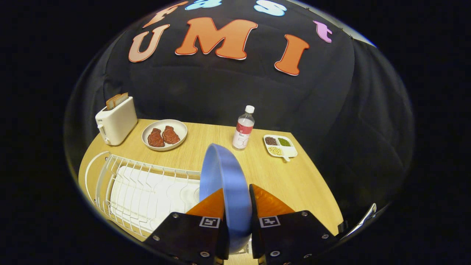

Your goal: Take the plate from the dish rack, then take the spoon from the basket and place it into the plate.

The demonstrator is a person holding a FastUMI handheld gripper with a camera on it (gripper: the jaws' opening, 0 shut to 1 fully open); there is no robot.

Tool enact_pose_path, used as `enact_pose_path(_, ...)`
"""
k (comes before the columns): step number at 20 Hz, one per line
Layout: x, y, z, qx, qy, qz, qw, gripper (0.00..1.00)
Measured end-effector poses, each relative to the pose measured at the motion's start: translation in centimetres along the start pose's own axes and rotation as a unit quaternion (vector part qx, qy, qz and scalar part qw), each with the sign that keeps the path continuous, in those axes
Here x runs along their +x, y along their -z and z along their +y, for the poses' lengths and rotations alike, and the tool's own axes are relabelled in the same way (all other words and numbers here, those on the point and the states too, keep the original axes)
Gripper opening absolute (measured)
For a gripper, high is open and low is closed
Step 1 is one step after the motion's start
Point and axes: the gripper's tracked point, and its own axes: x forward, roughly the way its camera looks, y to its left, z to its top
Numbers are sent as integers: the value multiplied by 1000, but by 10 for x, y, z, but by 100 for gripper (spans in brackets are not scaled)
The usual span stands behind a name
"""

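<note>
A blue plate [225,180] stands on edge between my two orange fingers [211,206], which press on its two faces. My gripper [237,202] is shut on the plate and holds it above the right end of the white wire dish rack [140,187]. The plate's rim points away from me toward the bottle. The rack's slots to the left of the plate hold nothing.
On the wooden table [287,180] beyond the plate stand a white toaster [116,119] with bread slices, a beige plate with two pieces of meat [164,134], a clear bottle with a red label [243,129], and a small white divided dish of beans [280,146].
</note>
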Motion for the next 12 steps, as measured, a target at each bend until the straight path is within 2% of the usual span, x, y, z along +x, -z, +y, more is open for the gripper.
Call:
enact_pose_path(7, -52, -6, -4, 78, -51, -15, 995, 24)
enact_pose_path(12, -99, 18, -6, 156, -100, -10, 983, 24)
